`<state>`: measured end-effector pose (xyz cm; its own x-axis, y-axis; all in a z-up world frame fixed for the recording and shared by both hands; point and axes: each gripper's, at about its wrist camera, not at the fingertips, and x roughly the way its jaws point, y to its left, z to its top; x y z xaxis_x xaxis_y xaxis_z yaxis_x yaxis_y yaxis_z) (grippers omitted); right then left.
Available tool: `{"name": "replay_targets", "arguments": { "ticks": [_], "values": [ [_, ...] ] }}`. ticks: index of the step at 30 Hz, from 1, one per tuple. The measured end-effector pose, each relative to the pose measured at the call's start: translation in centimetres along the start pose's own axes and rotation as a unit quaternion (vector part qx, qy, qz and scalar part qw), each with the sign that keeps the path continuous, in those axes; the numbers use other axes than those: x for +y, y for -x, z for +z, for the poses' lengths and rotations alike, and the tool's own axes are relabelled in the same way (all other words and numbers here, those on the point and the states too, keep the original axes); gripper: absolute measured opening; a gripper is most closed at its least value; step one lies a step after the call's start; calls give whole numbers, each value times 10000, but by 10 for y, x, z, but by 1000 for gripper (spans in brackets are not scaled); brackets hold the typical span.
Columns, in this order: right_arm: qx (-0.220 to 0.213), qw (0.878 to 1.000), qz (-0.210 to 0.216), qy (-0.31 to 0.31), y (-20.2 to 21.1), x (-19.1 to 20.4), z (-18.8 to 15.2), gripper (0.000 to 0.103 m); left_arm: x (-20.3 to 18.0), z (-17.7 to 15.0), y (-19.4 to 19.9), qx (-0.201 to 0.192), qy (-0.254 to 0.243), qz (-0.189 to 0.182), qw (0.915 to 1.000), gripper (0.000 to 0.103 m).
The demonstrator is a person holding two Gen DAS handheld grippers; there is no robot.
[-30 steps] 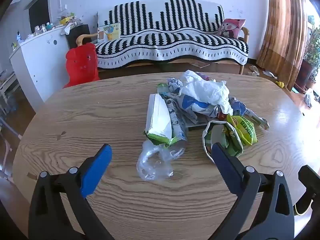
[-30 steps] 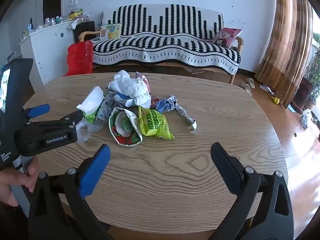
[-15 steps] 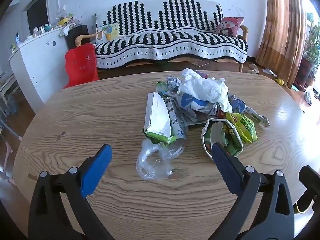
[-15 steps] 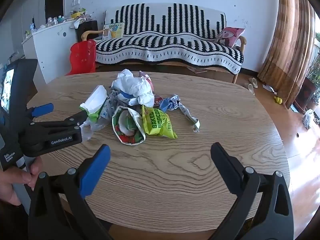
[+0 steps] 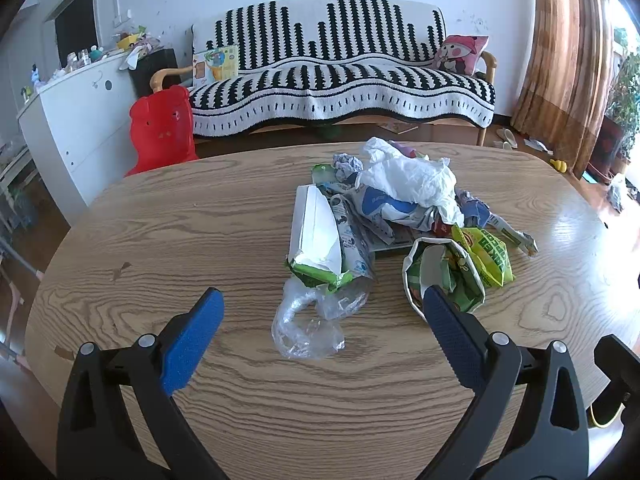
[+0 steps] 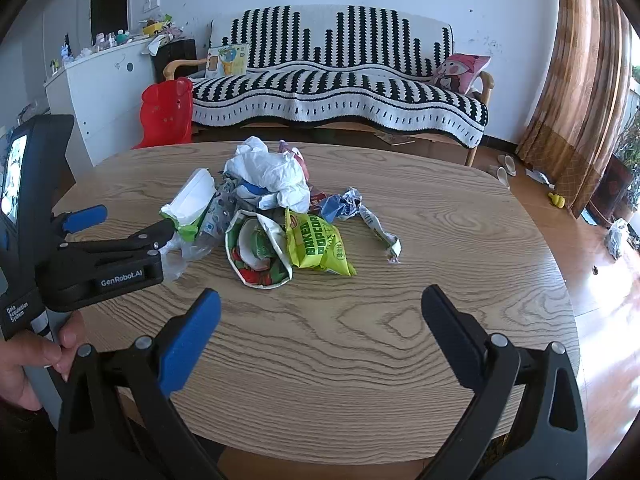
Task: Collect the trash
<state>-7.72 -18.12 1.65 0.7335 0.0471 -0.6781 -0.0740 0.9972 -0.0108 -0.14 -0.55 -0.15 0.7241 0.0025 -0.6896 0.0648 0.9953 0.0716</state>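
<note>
A heap of trash lies mid-table on the oval wooden table (image 5: 160,248): a white crumpled bag (image 5: 408,176), a green-and-white carton (image 5: 316,236), clear plastic wrap (image 5: 308,320), a round snack wrapper (image 5: 440,276) and a yellow-green popcorn bag (image 5: 486,254). My left gripper (image 5: 320,312) is open and empty, its jaws either side of the clear plastic, just short of it. My right gripper (image 6: 320,312) is open and empty, nearer the table's front edge, behind the popcorn bag (image 6: 318,246). The left gripper also shows in the right wrist view (image 6: 132,228).
A black-and-white striped sofa (image 5: 340,80) stands behind the table. A red plastic chair (image 5: 162,132) and a white cabinet (image 5: 80,120) are at the left. Brown curtains (image 5: 568,60) hang at the right. A twisted wrapper (image 6: 378,230) lies right of the heap.
Both grippers have crept slightly toward the heap, which looks a little larger. Both stay open. Nothing on the table has moved.
</note>
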Motion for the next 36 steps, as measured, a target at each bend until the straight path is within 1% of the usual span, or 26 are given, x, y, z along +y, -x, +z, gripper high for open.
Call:
{"name": "replay_targets", "arguments": {
  "ticks": [36],
  "values": [
    [-5,10000,95,-2,2,7,0,97,1,0,0,11,-1,6,10000,97]
  ]
}}
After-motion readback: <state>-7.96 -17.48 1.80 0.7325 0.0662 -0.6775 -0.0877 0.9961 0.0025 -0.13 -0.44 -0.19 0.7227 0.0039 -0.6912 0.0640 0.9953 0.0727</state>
